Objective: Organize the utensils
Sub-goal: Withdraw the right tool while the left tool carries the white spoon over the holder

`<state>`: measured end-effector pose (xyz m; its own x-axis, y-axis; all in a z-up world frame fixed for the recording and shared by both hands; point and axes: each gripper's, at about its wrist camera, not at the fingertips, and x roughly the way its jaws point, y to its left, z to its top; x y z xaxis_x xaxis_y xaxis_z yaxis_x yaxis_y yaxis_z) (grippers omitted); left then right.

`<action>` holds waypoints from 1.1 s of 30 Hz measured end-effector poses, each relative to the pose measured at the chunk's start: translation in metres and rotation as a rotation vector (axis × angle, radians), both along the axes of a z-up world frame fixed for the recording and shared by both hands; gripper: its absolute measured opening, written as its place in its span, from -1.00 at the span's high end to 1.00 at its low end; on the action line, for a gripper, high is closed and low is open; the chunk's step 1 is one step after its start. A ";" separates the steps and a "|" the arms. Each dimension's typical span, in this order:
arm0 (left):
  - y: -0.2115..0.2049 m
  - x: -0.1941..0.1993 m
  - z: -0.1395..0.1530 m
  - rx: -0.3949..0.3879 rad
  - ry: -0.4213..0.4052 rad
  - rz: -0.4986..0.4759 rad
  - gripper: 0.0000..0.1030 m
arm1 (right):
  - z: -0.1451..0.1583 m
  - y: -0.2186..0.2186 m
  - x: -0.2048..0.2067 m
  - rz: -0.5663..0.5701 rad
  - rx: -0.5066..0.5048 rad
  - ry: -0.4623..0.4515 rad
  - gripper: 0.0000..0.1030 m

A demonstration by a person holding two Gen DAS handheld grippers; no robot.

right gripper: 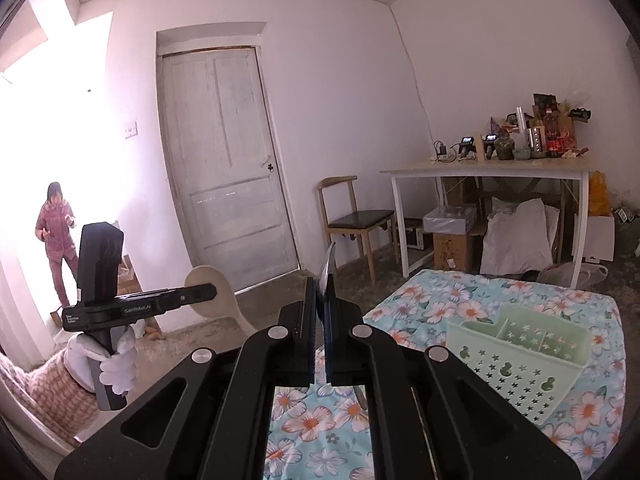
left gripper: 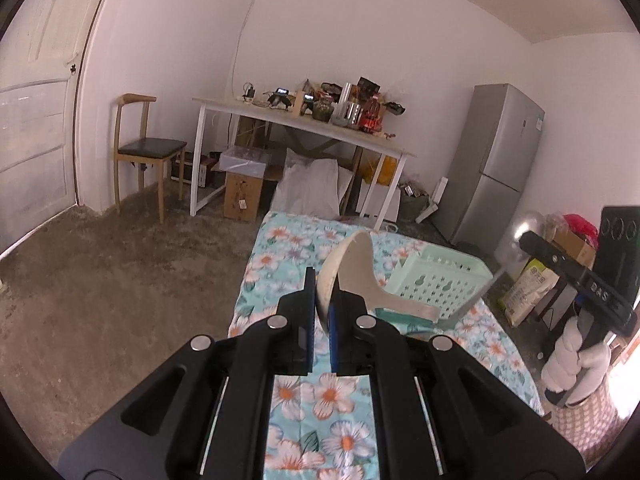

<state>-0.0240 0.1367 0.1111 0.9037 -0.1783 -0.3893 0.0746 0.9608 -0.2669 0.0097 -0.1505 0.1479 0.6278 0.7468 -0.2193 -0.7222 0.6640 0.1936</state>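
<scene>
Left wrist: gripper clamps cream ladle

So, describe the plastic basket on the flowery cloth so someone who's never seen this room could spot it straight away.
Start at the bed-like surface under the blue floral cloth in the middle of the room. On it sits a pale mint-green basket, the only container there. Its walls are punched with small star and gourd-shaped holes, and dividers split the inside into compartments.
</scene>
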 end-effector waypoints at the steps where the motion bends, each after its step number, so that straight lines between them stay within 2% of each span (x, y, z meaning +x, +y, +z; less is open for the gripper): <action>1: -0.001 0.002 0.003 -0.002 -0.001 0.000 0.91 | 0.004 -0.003 -0.001 -0.005 0.004 -0.006 0.94; 11: -0.016 0.032 0.053 -0.031 -0.059 -0.019 0.91 | 0.049 -0.038 -0.001 -0.063 0.043 -0.082 0.94; 20: -0.066 0.065 0.096 0.025 -0.141 -0.097 0.91 | 0.078 -0.073 0.013 -0.135 0.077 -0.106 0.94; 25: -0.099 0.097 0.096 0.092 -0.121 -0.112 0.91 | 0.076 -0.092 0.029 -0.162 0.103 -0.091 0.94; 33: -0.123 0.139 0.066 0.208 -0.020 -0.093 0.91 | 0.056 -0.122 0.061 -0.212 0.091 -0.036 0.94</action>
